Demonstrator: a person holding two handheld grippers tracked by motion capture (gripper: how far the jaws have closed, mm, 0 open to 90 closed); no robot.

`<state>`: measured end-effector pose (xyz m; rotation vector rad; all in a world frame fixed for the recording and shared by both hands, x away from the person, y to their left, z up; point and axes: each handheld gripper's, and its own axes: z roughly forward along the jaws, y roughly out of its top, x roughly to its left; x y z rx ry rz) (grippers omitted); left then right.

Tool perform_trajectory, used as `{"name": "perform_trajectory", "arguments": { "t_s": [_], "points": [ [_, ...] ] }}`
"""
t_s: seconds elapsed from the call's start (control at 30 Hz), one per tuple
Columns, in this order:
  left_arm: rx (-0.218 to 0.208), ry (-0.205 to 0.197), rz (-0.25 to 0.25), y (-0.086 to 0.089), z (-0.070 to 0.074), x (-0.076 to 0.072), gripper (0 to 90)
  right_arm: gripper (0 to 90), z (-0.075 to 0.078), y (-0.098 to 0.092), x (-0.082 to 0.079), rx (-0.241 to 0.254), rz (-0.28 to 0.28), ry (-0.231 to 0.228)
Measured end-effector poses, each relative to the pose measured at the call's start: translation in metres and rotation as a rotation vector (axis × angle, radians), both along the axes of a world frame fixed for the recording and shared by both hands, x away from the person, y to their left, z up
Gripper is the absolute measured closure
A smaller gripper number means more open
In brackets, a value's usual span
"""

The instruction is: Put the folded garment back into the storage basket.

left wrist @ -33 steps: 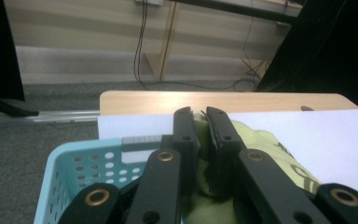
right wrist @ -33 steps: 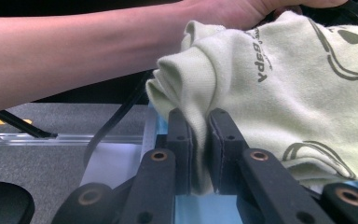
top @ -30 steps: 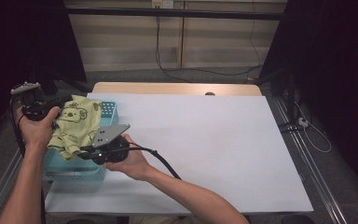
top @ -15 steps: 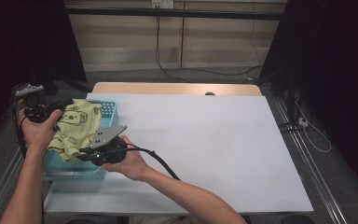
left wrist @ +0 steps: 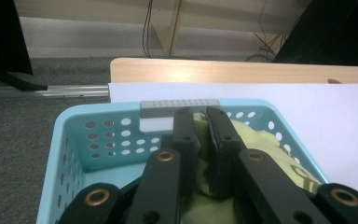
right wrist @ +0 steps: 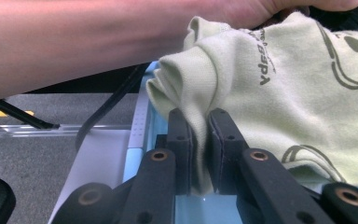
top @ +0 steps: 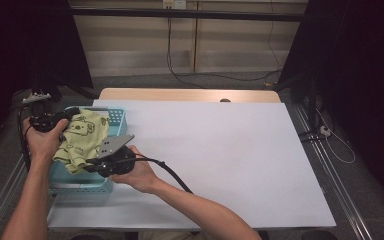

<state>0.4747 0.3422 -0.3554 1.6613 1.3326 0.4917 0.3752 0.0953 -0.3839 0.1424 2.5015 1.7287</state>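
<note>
A pale green garment (top: 82, 137) with a printed cartoon animal hangs over a light blue perforated basket (top: 117, 117) at the table's left edge. My left gripper (top: 47, 121) is shut on the cloth's far-left part; in the left gripper view its jaws pinch a green fold (left wrist: 203, 149) inside the basket (left wrist: 98, 135). My right gripper (top: 92, 165) holds the cloth's near side. In the right gripper view the jaws are shut on a bunched fold of the garment (right wrist: 261, 88), with the basket rim (right wrist: 140, 135) beneath.
A white sheet (top: 215, 160) covers the table, and a strip of bare wood (top: 180, 94) shows at the far edge. A black cable (top: 172, 175) trails from the right gripper along the forearm. Grey floor and a metal rail (top: 2, 187) lie to the left.
The left hand and its gripper have shifted slightly toward the near side, and the garment has settled lower over the basket. The right hand has barely moved.
</note>
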Motion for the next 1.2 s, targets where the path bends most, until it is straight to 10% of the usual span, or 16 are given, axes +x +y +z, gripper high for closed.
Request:
{"name": "perform_trajectory", "arguments": {
  "t_s": [1.2],
  "points": [
    [0.042, 0.065, -0.043, -0.006, -0.028, 0.020, 83.5, 80.6, -0.030, 0.011, 0.011, -0.083, 0.007, 0.049]
  ]
}}
